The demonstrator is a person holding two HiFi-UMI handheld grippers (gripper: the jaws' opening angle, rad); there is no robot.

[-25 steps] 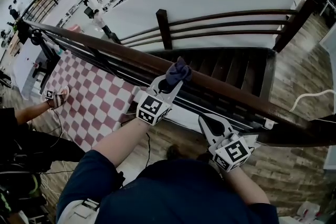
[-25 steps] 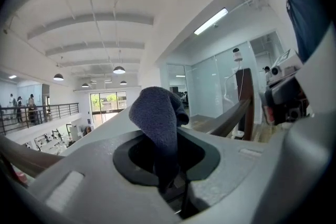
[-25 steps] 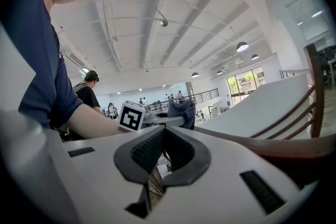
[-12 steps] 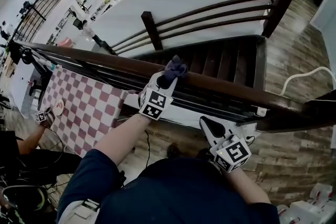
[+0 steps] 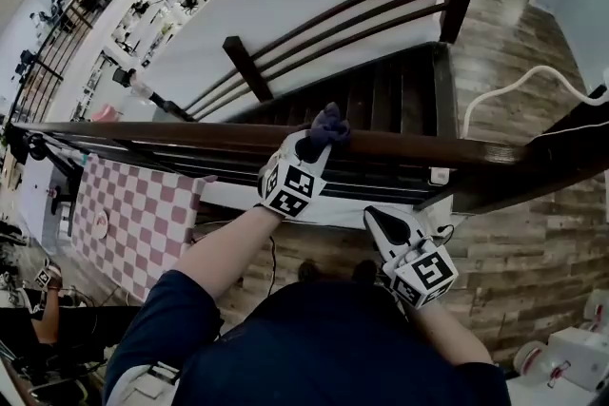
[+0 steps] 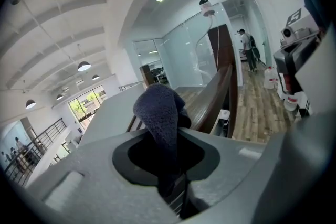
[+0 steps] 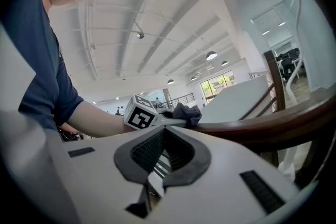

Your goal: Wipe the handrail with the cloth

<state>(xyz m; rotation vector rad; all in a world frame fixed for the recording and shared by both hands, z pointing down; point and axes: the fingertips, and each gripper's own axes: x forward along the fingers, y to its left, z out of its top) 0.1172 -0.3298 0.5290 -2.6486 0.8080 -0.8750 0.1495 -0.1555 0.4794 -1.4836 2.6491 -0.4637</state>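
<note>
On the handrail (image 5: 409,145), the left claw (image 5: 320,136) holds the cloth (image 5: 329,121).

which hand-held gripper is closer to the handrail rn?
Left. The left hand-held gripper presses the cloth onto the handrail; the right hand-held gripper sits below it, not touching.

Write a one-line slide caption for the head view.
Left hand-held gripper holds a dark cloth on the wooden handrail above the stairs; right hand-held gripper hangs below.
</note>
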